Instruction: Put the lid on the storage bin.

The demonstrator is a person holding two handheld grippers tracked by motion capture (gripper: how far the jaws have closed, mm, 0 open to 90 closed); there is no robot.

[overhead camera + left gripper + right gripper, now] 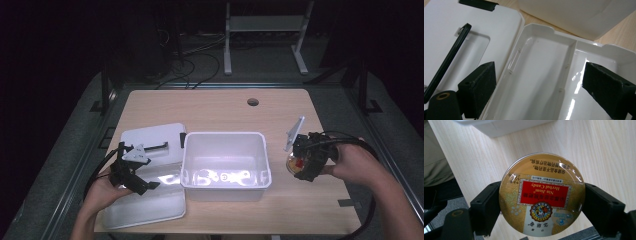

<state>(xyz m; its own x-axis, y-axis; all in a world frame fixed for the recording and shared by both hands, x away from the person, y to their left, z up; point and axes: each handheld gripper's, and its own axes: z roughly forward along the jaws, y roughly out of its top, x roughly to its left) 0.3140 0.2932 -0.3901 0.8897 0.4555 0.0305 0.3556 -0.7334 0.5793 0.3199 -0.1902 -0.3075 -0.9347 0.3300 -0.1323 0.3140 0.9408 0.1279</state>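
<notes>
Candy tin (541, 195) clamped in raised right hand-held gripper (300, 162); left one (131, 170) gapes wide.

Glossy metal candy tin (541, 195), shiny white plastic case (541, 82), matt pale wood table (215, 107).

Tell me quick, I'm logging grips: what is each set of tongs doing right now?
Left tongs: open, nothing between the jaws, over the open white case.
Right tongs: shut on the round candy tin, above the table.
</notes>
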